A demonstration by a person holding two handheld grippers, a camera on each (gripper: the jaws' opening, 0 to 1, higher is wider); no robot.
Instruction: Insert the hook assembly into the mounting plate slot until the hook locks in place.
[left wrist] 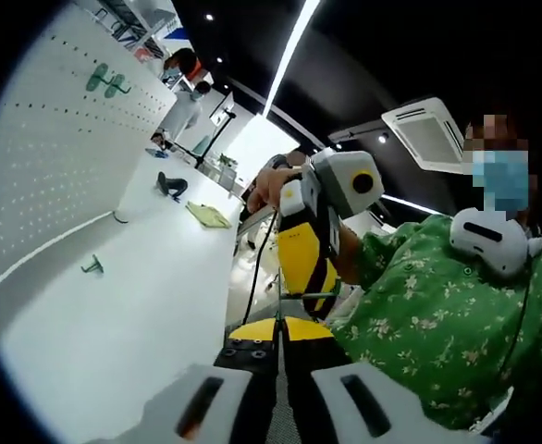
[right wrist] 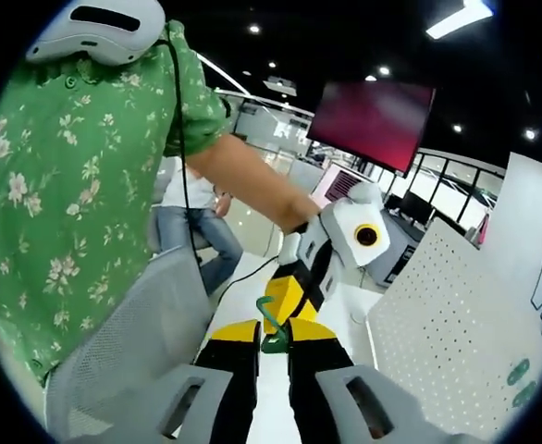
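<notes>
A green hook [right wrist: 273,326] stands between the yellow-tipped jaws of my right gripper [right wrist: 273,340], which is shut on it. In the left gripper view the jaws of my left gripper [left wrist: 278,335] meet with nothing between them. The two grippers face each other: the right gripper [left wrist: 310,264] appears in a hand ahead of the left one, and the left gripper [right wrist: 301,282] appears ahead of the right one. The white perforated mounting plate [left wrist: 40,157] stands at the left with two green hooks [left wrist: 106,81] hung on it. It also rises at the right of the right gripper view as the plate [right wrist: 447,324].
A loose green hook [left wrist: 92,266] lies on the white table [left wrist: 132,324] near the plate's foot. Farther along are a dark object [left wrist: 171,185] and a yellow-green pad [left wrist: 208,215]. A person in a green floral shirt [left wrist: 419,314] stands close at the right. Other people stand far back.
</notes>
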